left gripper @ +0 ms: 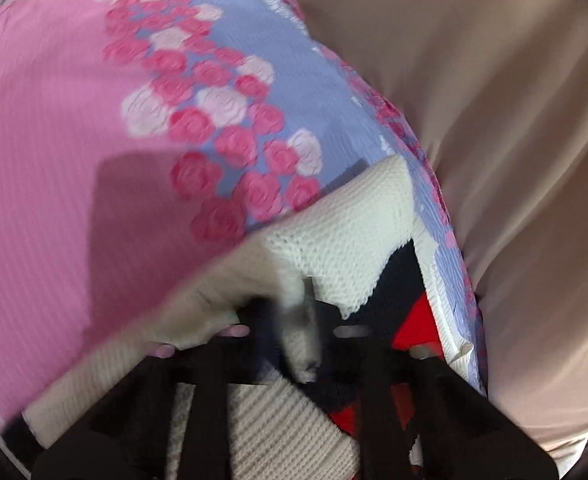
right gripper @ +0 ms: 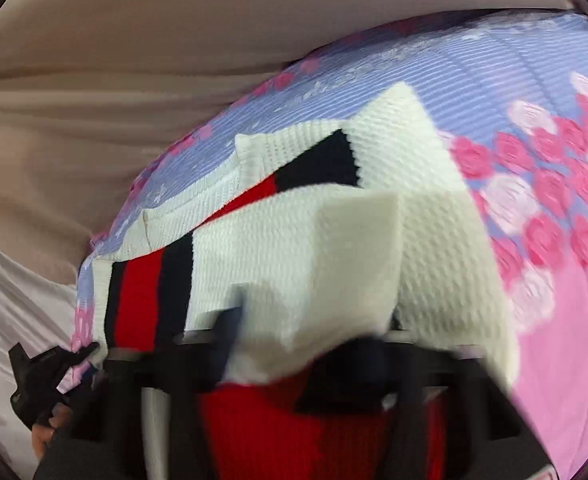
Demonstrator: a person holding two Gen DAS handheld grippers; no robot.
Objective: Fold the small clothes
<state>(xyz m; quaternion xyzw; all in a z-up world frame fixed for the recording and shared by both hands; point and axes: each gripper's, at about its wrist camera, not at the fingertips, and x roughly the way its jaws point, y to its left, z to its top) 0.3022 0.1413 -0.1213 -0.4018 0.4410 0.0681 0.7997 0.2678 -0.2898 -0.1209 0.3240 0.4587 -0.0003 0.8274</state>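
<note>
Where motion blurs, knitted sweater (right gripper: 334,248) hides right hand-held gripper (right gripper: 306,344) tips.

knit sweater (right gripper: 434,248): one, cream with red and navy stripes
floral bedspread (left gripper: 74,120): one under it
my grippers: two, left (left gripper: 306,340) and right (right gripper: 302,344)
beige sheet (left gripper: 494,100): one

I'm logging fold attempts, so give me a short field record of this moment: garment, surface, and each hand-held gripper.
garment: white knit sweater with red and black stripes, partly folded
surface: pink and blue rose-print cover
left hand-held gripper: shut on white knit edge
right hand-held gripper: shut on white knit fold
backdrop: beige fabric
</note>
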